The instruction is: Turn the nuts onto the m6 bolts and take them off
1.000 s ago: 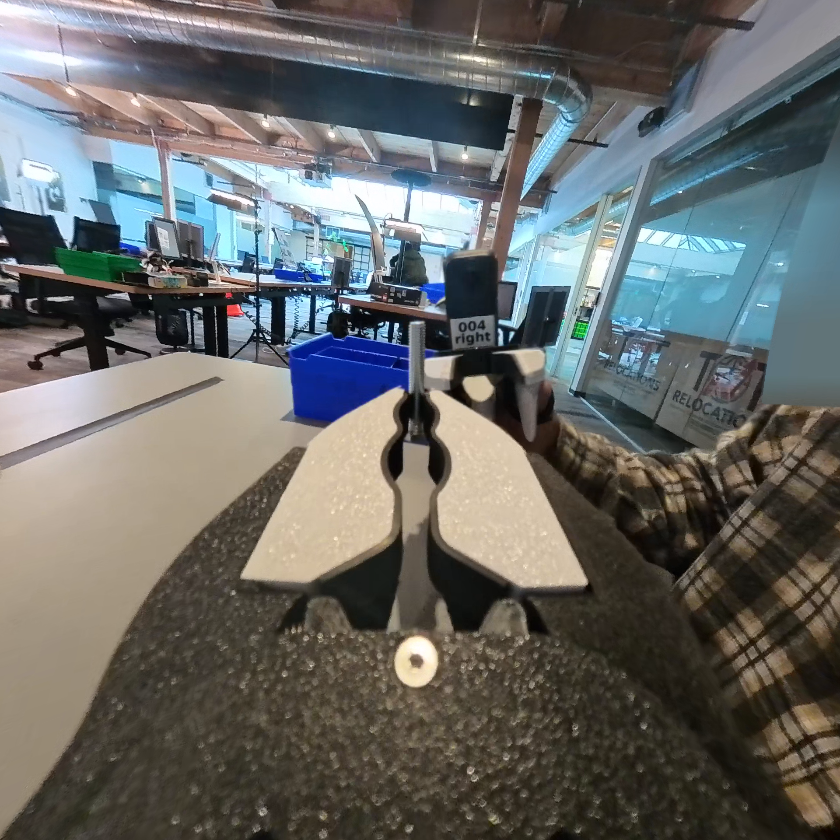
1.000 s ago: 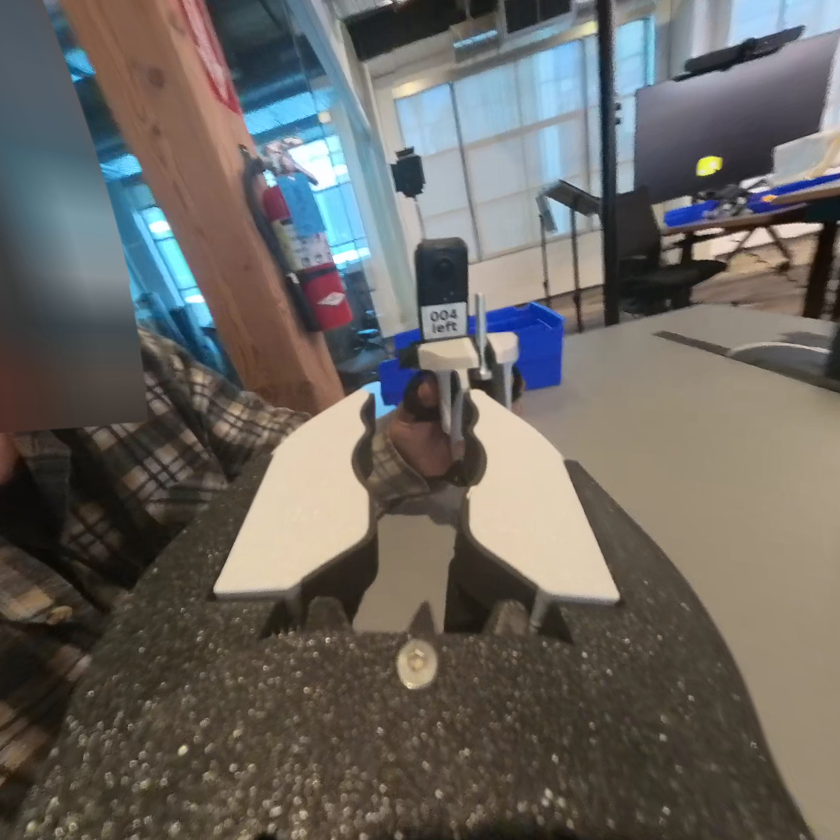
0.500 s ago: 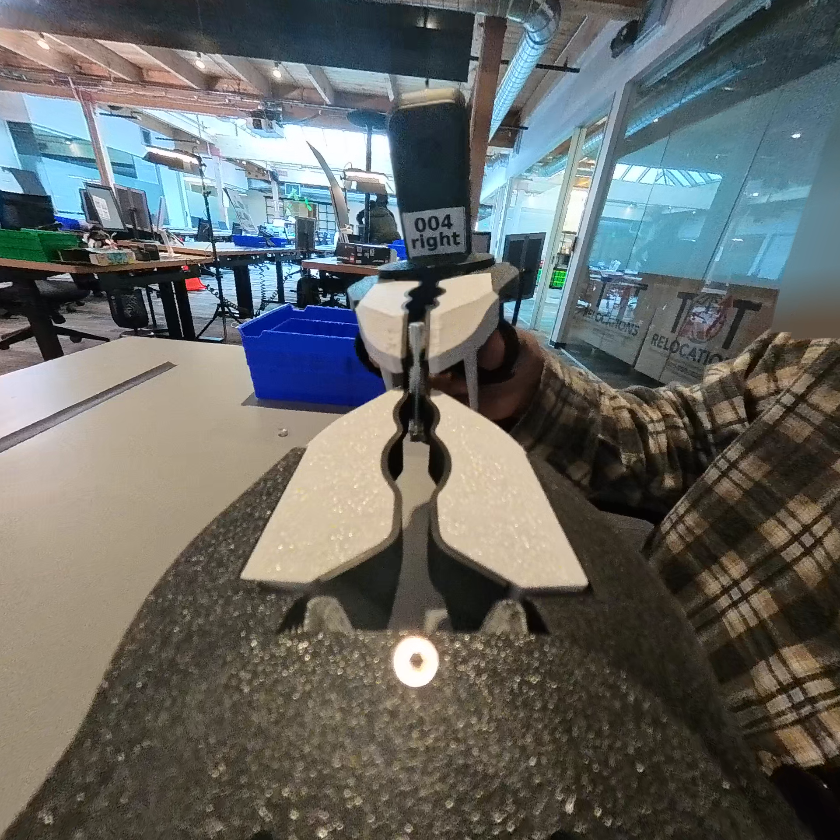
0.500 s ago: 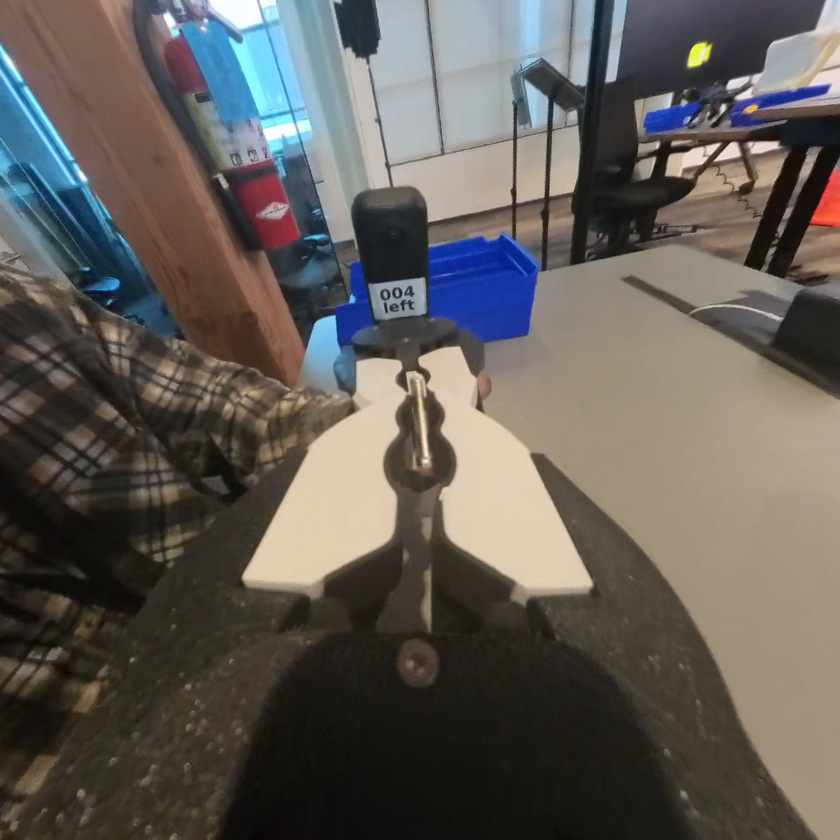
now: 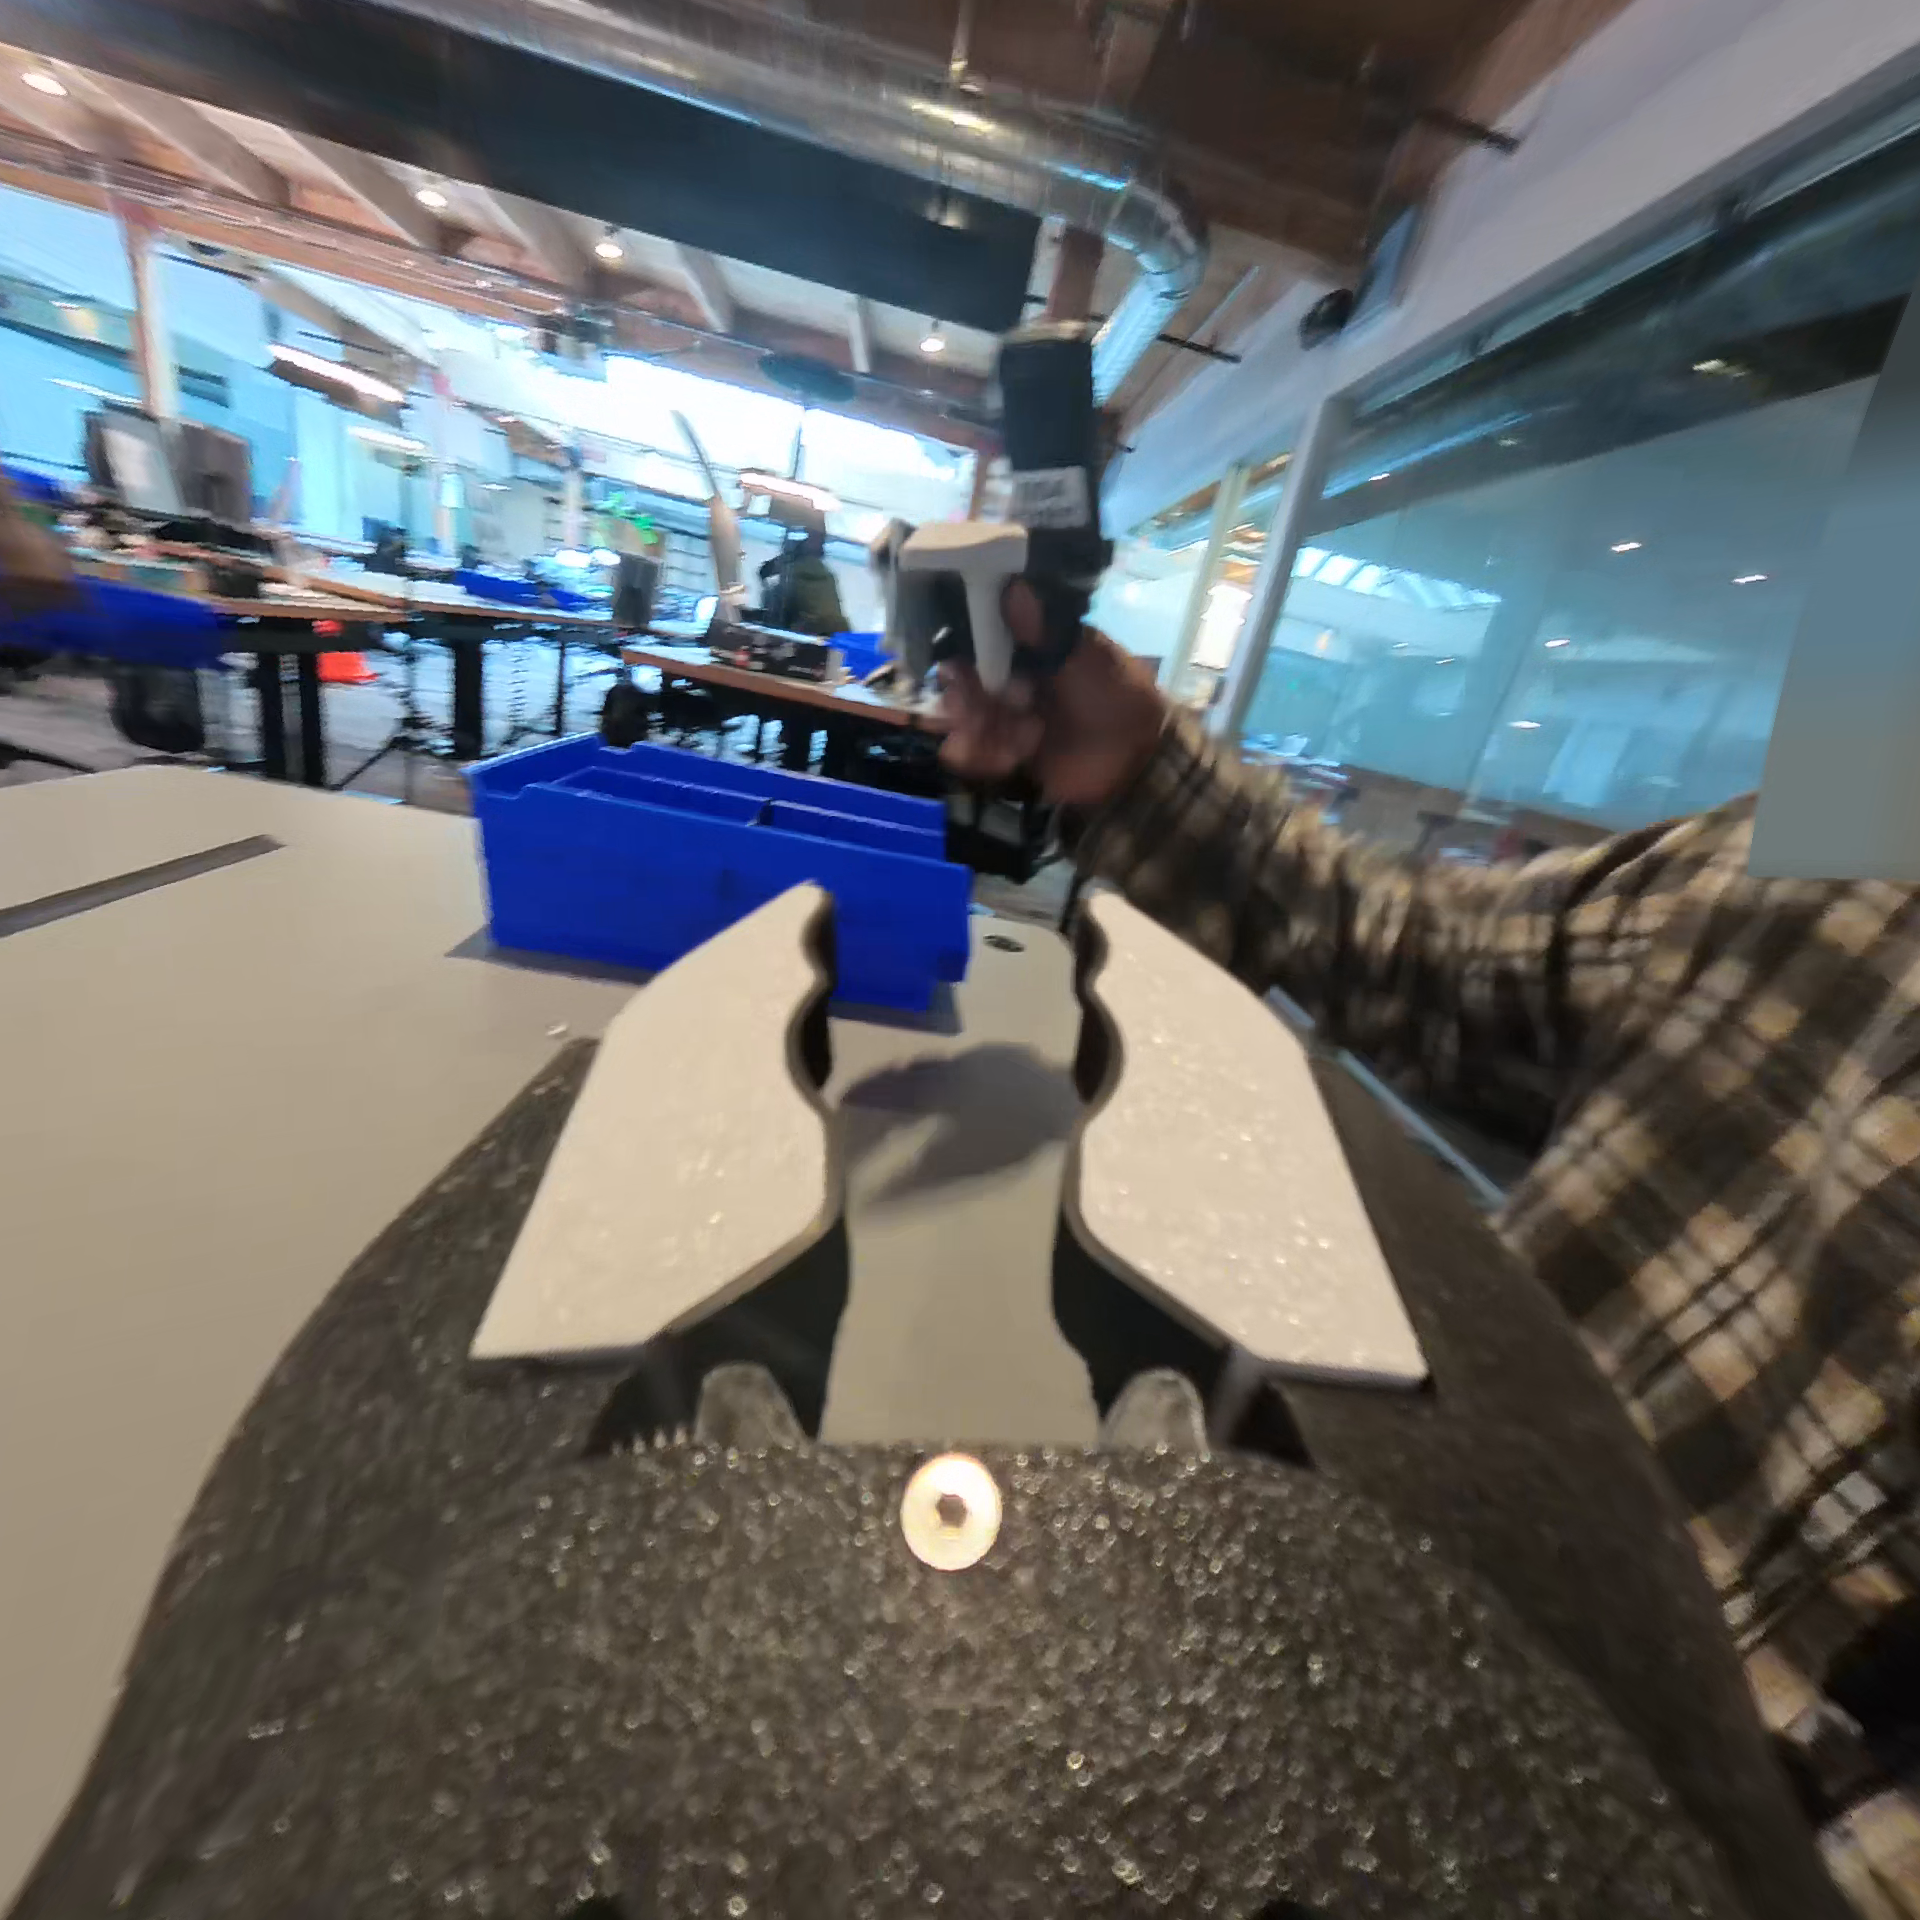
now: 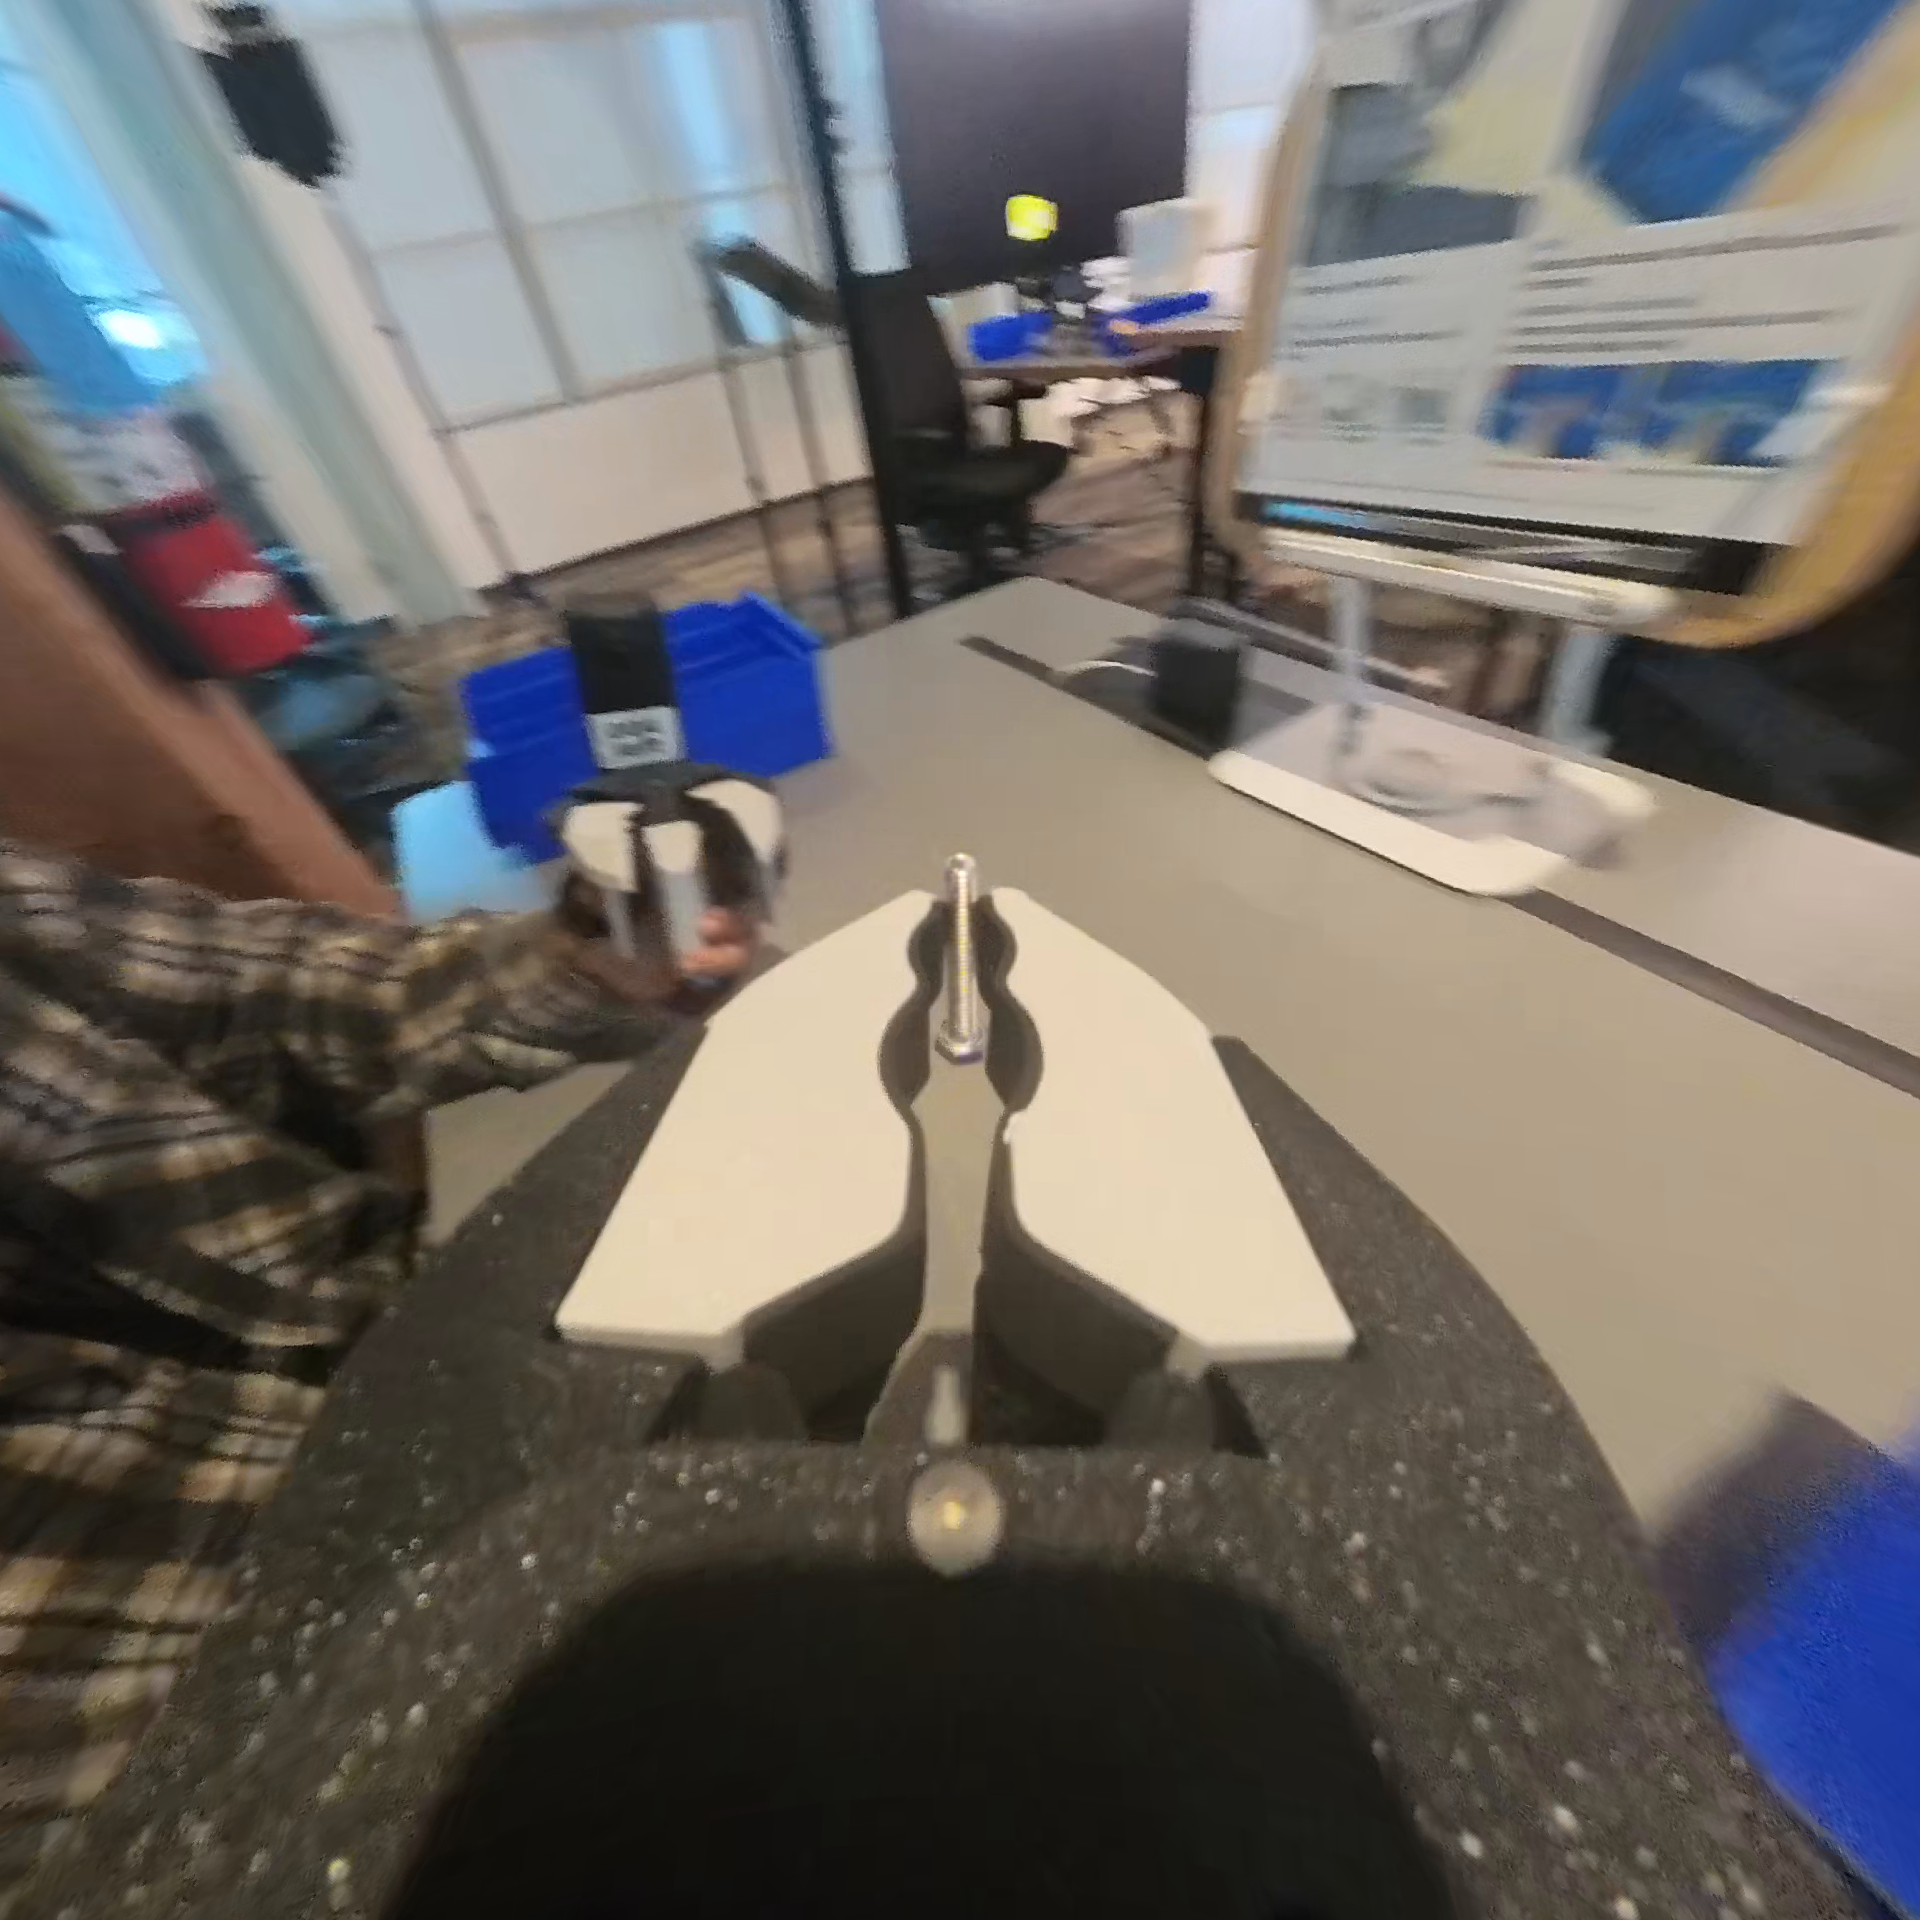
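Note:
My right gripper [image 6: 961,904] is shut on a silver M6 bolt [image 6: 961,966]. The bolt lies along the fingers with its hex head toward me and its threaded end past the fingertips. My left gripper [image 5: 951,914] is open and empty above the grey table [image 5: 260,1039]. In the left wrist view the right gripper [image 5: 945,613] is raised far off, held by a hand in a plaid sleeve; the bolt cannot be made out there. In the right wrist view the left gripper [image 6: 675,852] is low at the left, jaws apart.
A blue bin [image 5: 707,873] stands at the table's far edge and also shows in the right wrist view [image 6: 748,675]. A white stand base [image 6: 1434,810] and a black box [image 6: 1195,675] sit at the right. A blurred blue thing [image 6: 1818,1610] is at the lower right. About 20 cm separates my left fingertips from my right.
The bolt went from my left gripper to my right one: the right shut on it while the left still held it, then the left opened and the two grippers moved apart.

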A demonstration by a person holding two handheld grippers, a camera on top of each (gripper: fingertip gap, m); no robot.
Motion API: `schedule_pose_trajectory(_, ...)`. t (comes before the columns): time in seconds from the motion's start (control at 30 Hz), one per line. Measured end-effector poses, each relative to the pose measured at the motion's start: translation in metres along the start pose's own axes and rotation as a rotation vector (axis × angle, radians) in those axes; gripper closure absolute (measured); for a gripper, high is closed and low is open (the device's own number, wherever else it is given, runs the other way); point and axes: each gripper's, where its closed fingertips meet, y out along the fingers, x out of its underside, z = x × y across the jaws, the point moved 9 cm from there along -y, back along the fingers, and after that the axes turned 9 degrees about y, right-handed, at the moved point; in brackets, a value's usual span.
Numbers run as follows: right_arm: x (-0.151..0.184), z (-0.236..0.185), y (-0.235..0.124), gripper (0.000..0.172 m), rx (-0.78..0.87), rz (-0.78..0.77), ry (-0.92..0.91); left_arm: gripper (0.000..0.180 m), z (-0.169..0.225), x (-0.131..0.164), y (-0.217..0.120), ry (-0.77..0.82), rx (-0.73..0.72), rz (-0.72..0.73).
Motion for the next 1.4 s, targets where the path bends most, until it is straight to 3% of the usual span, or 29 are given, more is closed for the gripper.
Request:
schedule_pose_trajectory(0.13, -0.016, 0.049, -0.075, 0.166, 0.327, -0.022, -0.002, 0.120, -0.007, 0.004, -0.002, 0.003, -0.047, -0.014)
schedule_pose_trajectory(0.23, -0.018, 0.094, -0.109, 0.166, 0.505, -0.091, 0.052, 0.116, -0.011, 0.006, -0.003, -0.002, -0.061, -0.018)
schedule_pose_trajectory(0.4, 0.012, 0.170, -0.110, 0.166, 0.681, -0.373, 0.152, 0.117, -0.015, 0.011, -0.002, 0.005, -0.074, -0.050)
schedule_pose_trajectory(0.57, 0.037, 0.212, -0.100, 0.166, 0.735, -0.572, 0.209, 0.119, -0.016, 0.013, -0.001, 0.001, -0.070, -0.074)
schedule_pose_trajectory(0.67, 0.037, 0.218, -0.096, 0.148, 0.716, -0.617, 0.241, 0.119, -0.015, 0.012, -0.002, 0.005, -0.068, -0.076)
schedule_pose_trajectory(0.77, 0.015, 0.204, -0.087, 0.143, 0.682, -0.615, 0.130, 0.119, -0.015, 0.011, -0.003, 0.004, -0.065, -0.075)
schedule_pose_trajectory(0.87, -0.014, 0.176, -0.061, 0.136, 0.556, -0.677, -0.089, 0.119, -0.015, 0.010, -0.004, 0.002, -0.064, -0.073)
schedule_pose_trajectory(1.0, -0.028, 0.139, -0.006, 0.126, 0.370, -0.898, -0.410, 0.119, -0.014, 0.007, -0.006, 0.019, -0.072, -0.074)
schedule_pose_trajectory(1.23, 0.017, 0.113, 0.082, 0.128, 0.067, -1.328, -0.631, 0.120, -0.017, 0.005, -0.009, 0.050, -0.100, -0.100)
schedule_pose_trajectory(1.4, 0.065, 0.125, 0.110, 0.135, 0.002, -1.520, -0.690, 0.121, -0.016, 0.003, -0.009, 0.064, -0.102, -0.107)
